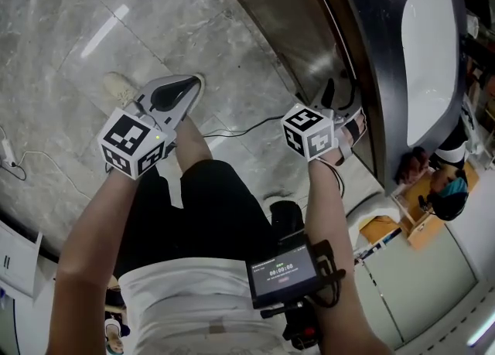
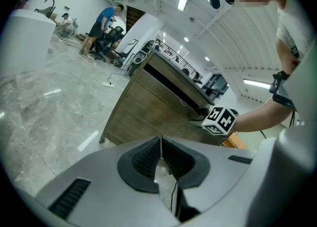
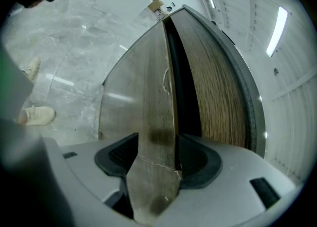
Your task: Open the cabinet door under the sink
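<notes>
Right tongs (image 3: 157, 158) stand apart astride the cabinet door (image 3: 157, 102) edge, ajar below the sink (image 1: 430, 52). Left tongs (image 2: 161, 161) together, empty. Unclamped, that door might swing shut.

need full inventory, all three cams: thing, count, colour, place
cabinet door: 1, brown wood, ajar under the countertop
countertop: 1, dark, on top of the cabinet
sink: 1, white, set in countertop
floor: 1, grey marble
cable: 1, black, on floor by cabinet
bystander: 1, blue shirt, far across room
timer screen: 1, black, at person's front
shoes: 2, off-white, on floor
left hand-held gripper: 1, grey, shut, empty
right hand-held gripper: 1, grey, open, astride door edge
</notes>
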